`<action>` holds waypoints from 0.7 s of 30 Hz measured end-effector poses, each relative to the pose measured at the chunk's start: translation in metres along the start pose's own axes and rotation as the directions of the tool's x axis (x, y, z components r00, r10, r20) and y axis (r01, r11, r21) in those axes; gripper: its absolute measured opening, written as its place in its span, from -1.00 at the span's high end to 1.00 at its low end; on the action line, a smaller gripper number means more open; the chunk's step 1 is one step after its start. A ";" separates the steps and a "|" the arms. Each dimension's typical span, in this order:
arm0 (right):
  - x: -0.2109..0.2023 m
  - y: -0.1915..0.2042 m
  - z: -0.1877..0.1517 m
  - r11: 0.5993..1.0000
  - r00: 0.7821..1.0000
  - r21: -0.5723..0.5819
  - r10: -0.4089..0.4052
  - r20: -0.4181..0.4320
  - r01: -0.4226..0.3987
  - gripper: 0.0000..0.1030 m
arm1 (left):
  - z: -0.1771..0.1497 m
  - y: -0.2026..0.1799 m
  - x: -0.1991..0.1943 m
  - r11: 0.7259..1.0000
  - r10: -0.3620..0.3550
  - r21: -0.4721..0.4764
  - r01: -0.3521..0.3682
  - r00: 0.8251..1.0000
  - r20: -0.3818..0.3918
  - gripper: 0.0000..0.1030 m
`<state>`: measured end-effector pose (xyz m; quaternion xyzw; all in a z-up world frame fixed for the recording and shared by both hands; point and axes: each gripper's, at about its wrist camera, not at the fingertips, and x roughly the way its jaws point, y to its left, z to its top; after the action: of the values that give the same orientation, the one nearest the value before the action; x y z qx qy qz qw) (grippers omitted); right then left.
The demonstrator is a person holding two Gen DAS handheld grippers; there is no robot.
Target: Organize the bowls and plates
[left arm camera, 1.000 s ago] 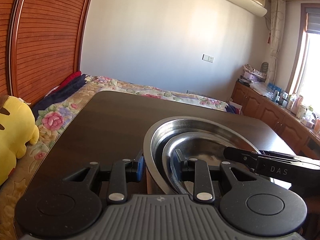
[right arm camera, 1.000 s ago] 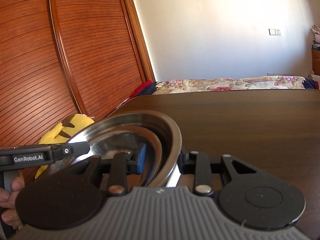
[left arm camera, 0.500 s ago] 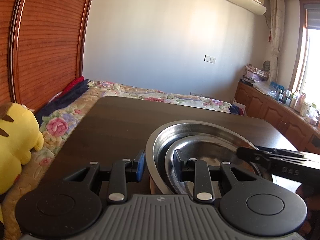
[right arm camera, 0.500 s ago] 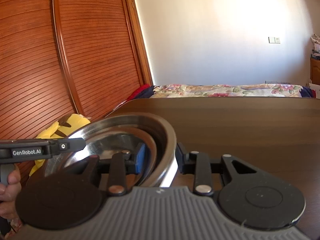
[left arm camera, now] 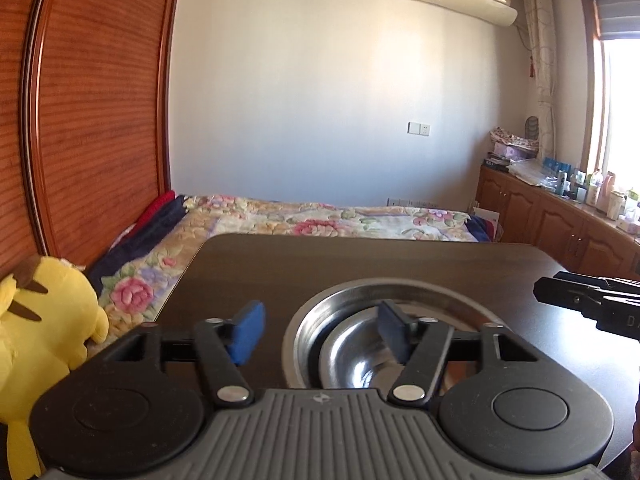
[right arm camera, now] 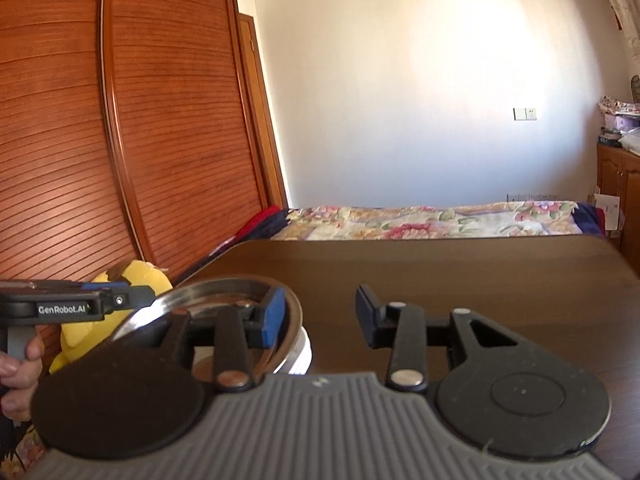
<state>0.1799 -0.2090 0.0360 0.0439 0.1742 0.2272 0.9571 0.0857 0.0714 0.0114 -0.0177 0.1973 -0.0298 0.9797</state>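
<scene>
Right now both grippers stand wide open w/ nothing held. Left gripper [left arm camera: 318,330]: its right pad sits over the steel bowl [left arm camera: 320,322], its left pad outside the rim, so the bowl's left wall lies between the jaws but untouched. Bowl sits on the table [left arm camera: 360,256] near its front edge, roughly mid-width, w/ a smaller steel dish [left arm camera: 352,360] nested inside. In the right wrist view the right gripper [right arm camera: 320,318] straddles the bowl's [right arm camera: 294,322] right rim the same way; a white item [right arm camera: 302,354] shows under the bowl, can't tell what. So the nested stack lies between the two grippers, each close to its own side, neither clearly nearer. Judgement: nesting looks done; next move prob. just backing off, or re-clamping both rims to shift the stack. Yellow plush [left arm camera: 36,332] off the table's left edge, no bearing.
</scene>
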 end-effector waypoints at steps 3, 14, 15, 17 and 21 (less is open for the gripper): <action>-0.009 -0.001 0.001 1.000 1.000 -0.001 -0.019 0.018 0.019 0.06 | 0.003 -0.009 -0.008 1.000 -0.005 0.018 0.005 1.000 0.025 -0.74; -0.047 -0.013 -0.002 0.993 0.991 0.011 -0.119 0.061 0.118 -0.94 | 0.005 -0.053 -0.027 0.997 -0.011 0.079 0.005 0.997 0.077 -1.00; -0.051 -0.015 -0.003 0.992 0.990 0.013 -0.125 0.065 0.124 -1.00 | 0.005 -0.058 -0.028 0.996 -0.011 0.088 0.004 0.997 0.076 -1.00; -0.057 -0.017 -0.003 0.991 0.988 0.019 -0.130 0.079 0.129 -1.00 | 0.004 -0.064 -0.028 0.996 -0.012 0.094 0.005 0.997 0.071 -1.00; -0.067 -0.020 -0.002 0.984 0.980 0.013 -0.177 0.095 0.176 -1.00 | 0.001 -0.074 -0.028 0.994 0.006 0.107 -0.013 0.998 0.061 -1.00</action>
<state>0.1311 -0.2569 0.0516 0.0412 0.1320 0.1386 0.9806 0.0568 -0.0005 0.0267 0.0352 0.1657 -0.0352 0.9849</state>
